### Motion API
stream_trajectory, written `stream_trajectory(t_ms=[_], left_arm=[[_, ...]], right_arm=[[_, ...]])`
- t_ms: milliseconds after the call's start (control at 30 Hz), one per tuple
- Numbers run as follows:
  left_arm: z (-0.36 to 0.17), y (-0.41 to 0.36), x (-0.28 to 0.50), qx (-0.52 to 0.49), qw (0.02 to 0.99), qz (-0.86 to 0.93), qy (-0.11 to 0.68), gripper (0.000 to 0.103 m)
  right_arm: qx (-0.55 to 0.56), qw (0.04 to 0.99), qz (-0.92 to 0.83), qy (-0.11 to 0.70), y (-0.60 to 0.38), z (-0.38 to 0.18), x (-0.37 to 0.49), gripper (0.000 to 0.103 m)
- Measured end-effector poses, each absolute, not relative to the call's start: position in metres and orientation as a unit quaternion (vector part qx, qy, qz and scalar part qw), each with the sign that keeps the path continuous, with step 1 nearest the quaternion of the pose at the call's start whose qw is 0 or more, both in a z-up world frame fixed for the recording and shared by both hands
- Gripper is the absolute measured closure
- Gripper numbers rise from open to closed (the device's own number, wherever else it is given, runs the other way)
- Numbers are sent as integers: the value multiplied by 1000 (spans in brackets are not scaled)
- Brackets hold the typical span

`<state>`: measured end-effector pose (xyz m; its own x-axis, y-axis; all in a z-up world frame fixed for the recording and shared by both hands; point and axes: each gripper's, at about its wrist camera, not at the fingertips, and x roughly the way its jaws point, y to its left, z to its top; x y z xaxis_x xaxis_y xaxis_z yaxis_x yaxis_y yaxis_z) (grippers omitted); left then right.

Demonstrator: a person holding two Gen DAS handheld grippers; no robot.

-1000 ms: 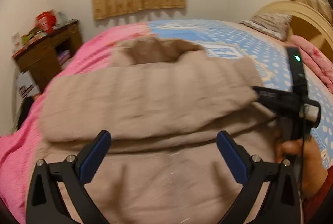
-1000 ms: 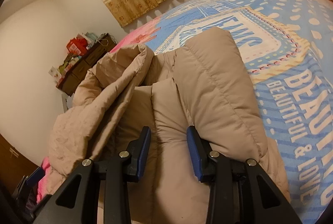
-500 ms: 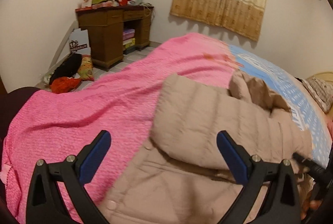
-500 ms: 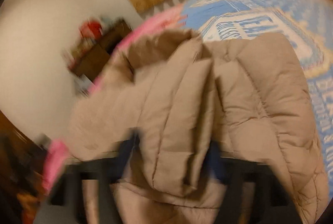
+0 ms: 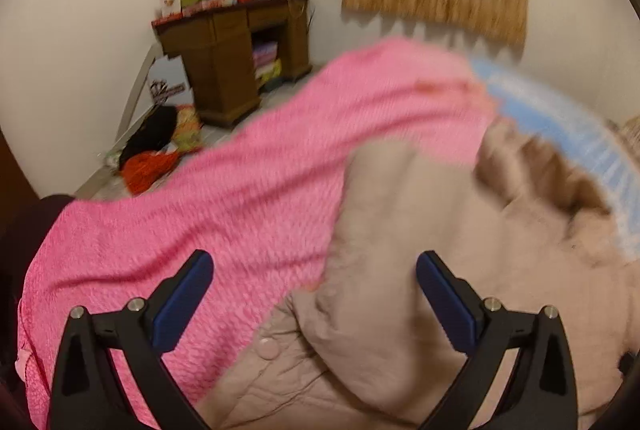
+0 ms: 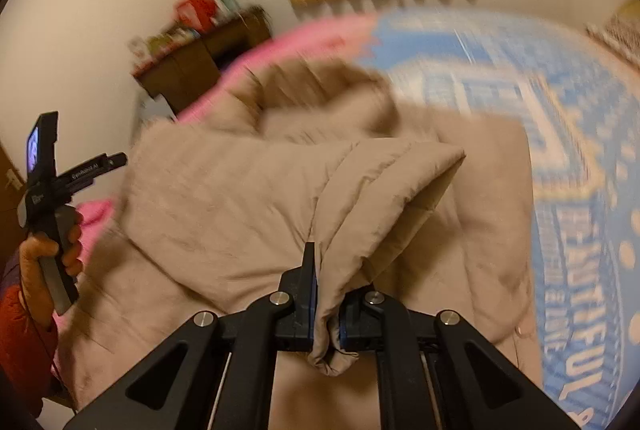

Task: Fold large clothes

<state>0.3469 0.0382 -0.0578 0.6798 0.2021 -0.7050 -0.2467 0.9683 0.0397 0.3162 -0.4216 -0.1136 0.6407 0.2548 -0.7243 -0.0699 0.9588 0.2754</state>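
1. Left gripper (image 5: 314, 284): its jaws stood wide apart and held nothing, above the edge where the pink blanket (image 5: 240, 198) met the coat (image 5: 420, 230).
2. Wooden desk (image 5: 232, 46): it stood against the wall beyond the bed, its top cluttered.
3. Coat: beige and padded, it lay on the bed across the pink blanket and the blue quilt (image 6: 560, 118), with a sleeve (image 6: 360, 198) folded over the body.
4. Right gripper (image 6: 326, 294): its jaws were closed tightly on the bunched end of the sleeve.
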Motion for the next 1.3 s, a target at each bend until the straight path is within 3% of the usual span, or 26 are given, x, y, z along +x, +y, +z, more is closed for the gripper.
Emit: stream_trajectory(t_ms=[133, 267, 400, 467, 600, 733, 900, 1033, 1300], left_arm=[[-100, 41, 353, -39, 898, 131, 417, 0], [-110, 59, 355, -92, 891, 126, 426, 0], [-108, 59, 352, -93, 893, 129, 421, 0], [-108, 57, 350, -92, 893, 128, 420, 0], [-110, 58, 349, -90, 894, 130, 419, 0], [-113, 60, 347, -92, 894, 129, 418, 0], [-114, 57, 346, -90, 895, 130, 417, 0], [-115, 54, 348, -83, 895, 134, 418, 0], [-116, 44, 354, -74, 893, 143, 420, 0]], right_arm=[[139, 898, 80, 409, -427, -134, 326, 96], [158, 896, 79, 408, -433, -136, 335, 92], [214, 894, 72, 386, -454, -128, 320, 85], [228, 906, 22, 356, -467, -114, 296, 74], [142, 945, -22, 293, -446, -72, 275, 74], [38, 947, -3, 319, -397, -70, 306, 74], [57, 922, 5, 383, -401, -130, 356, 74], [95, 914, 24, 393, -415, -137, 364, 74], [58, 917, 9, 395, -404, -138, 368, 74]])
